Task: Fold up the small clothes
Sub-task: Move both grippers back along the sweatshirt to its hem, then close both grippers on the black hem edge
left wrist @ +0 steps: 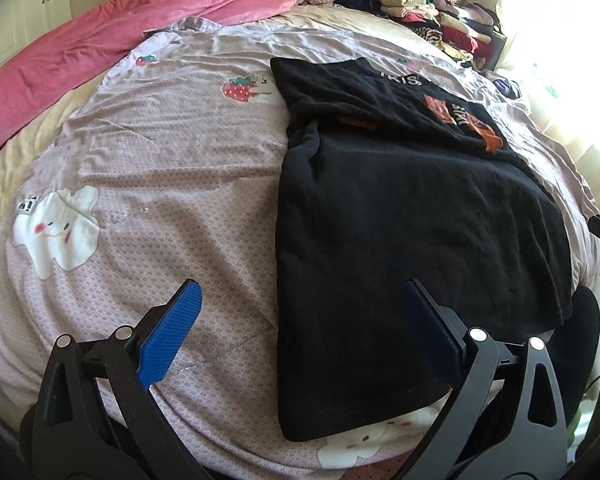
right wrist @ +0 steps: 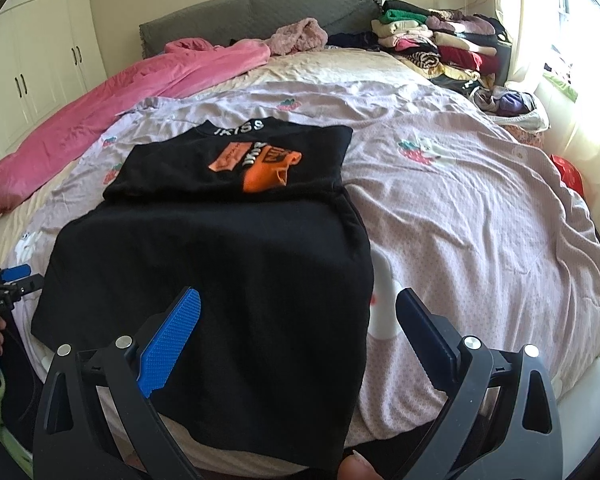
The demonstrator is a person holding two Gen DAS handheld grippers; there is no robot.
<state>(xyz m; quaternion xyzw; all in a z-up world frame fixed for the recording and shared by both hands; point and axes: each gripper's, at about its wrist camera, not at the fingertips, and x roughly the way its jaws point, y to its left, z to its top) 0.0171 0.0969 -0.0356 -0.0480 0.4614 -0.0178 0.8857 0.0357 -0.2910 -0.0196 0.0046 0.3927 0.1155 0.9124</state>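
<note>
Left gripper [left wrist: 300, 332] jaws wide, nothing held, over the near left edge of the black T-shirt [left wrist: 400, 232]. Right gripper [right wrist: 300, 332] likewise wide, at its near right edge. T-shirt flat on lilac bedspread [right wrist: 480, 220]; folded clothes stack [right wrist: 432, 44] far right.

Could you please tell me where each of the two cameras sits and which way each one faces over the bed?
Left wrist: on the left gripper at the bed's near edge, left of the black T-shirt, facing the headboard; own open jaws show.
Right wrist: on the right gripper at the shirt's near hem, facing the headboard; own open jaws, the left gripper and a thumb tip show.
Shared: the shirt, pink blanket, folded clothes stack.
</note>
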